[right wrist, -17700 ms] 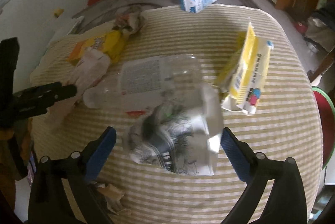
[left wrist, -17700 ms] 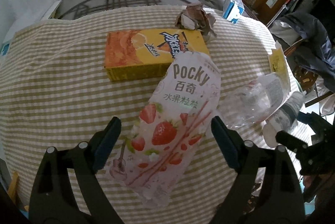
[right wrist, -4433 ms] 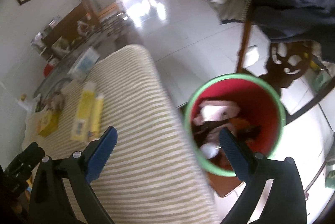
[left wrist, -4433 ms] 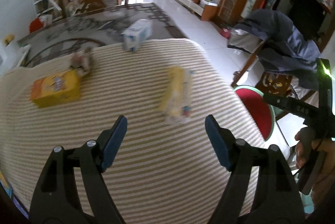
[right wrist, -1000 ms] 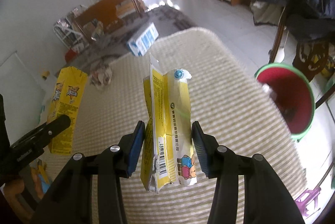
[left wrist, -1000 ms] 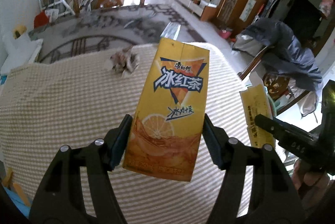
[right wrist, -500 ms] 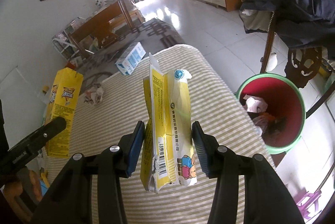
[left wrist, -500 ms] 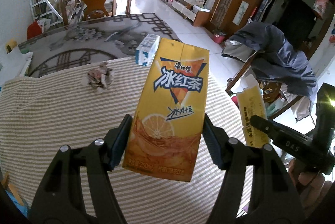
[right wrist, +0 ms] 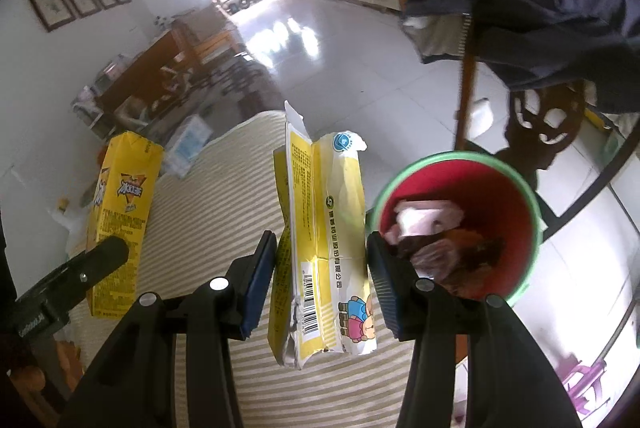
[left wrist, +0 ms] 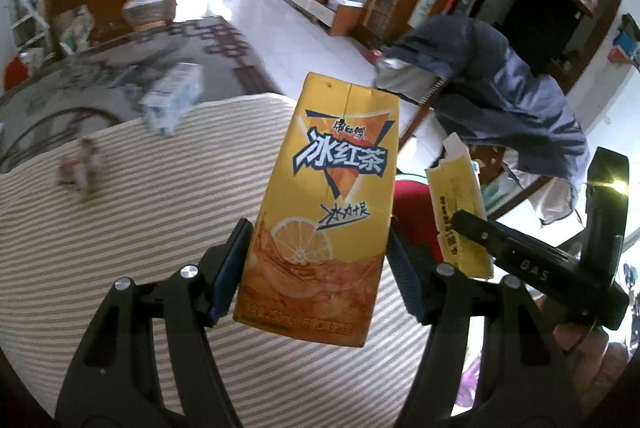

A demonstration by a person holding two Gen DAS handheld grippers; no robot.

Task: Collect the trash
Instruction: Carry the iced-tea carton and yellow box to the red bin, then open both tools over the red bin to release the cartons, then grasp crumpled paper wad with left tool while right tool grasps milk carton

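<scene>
I have the left gripper [left wrist: 320, 268] with its jaws clamped on an orange tea carton [left wrist: 324, 212] marked 250mL, held above the striped surface [left wrist: 120, 248] near its far edge. My right gripper [right wrist: 322, 282] jaws grip a torn yellow packet [right wrist: 328, 240] with a barcode, just beside the red bin [right wrist: 516, 180], over bare tiled floor [right wrist: 360, 68].
</scene>
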